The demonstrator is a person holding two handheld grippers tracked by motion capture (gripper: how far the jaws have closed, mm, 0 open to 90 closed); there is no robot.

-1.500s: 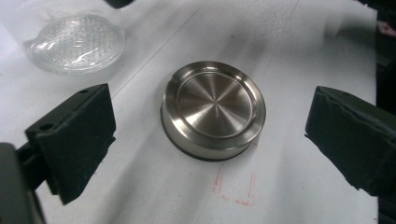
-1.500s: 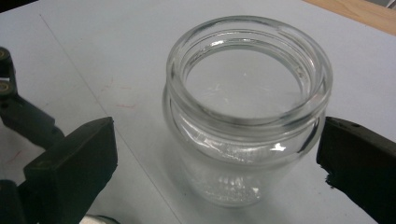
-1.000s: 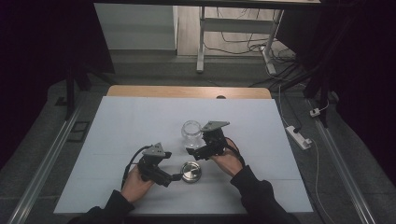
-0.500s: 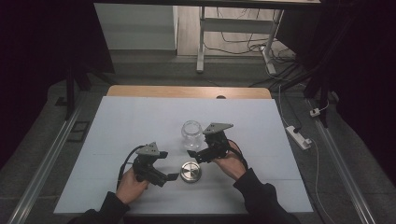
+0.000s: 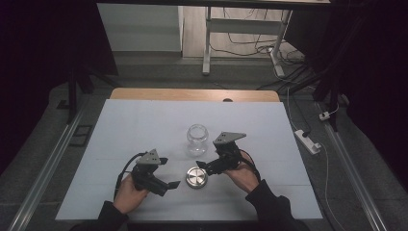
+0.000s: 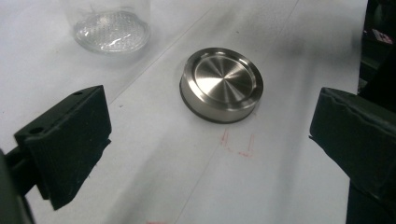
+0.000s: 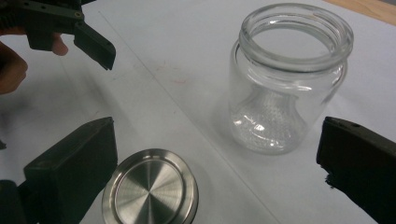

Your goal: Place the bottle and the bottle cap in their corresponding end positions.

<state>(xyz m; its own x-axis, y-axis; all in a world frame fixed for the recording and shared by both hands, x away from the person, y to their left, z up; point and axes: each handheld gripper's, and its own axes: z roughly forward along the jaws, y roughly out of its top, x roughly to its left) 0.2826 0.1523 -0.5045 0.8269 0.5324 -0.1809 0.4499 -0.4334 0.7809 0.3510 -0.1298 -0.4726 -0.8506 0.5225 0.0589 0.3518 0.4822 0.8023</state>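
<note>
A clear glass jar (image 5: pixel 197 139) stands upright with its mouth uncovered near the middle of the white table. Its round steel lid (image 5: pixel 196 177) lies flat on the table just in front of it. My left gripper (image 5: pixel 169 172) is to the left of the lid, open, jaws pointing at it without touching. In the left gripper view the lid (image 6: pixel 222 84) sits ahead between the wide-spread jaws, and the jar base (image 6: pixel 112 28) is behind it. My right gripper (image 5: pixel 207 161) is open at the right of the lid. Ahead of its jaws are the jar (image 7: pixel 289 79) and lid (image 7: pixel 150 191).
The white table top (image 5: pixel 120 130) stretches bare to the left and far side, with a wooden strip (image 5: pixel 192 94) along its far edge. Metal rails run along both sides of the table. A power strip (image 5: pixel 307 140) lies on the floor at the right.
My left gripper has drawn back slightly to the left, away from the lid. The right gripper has shifted a little right and nearer. Jar and lid have stayed in place.
</note>
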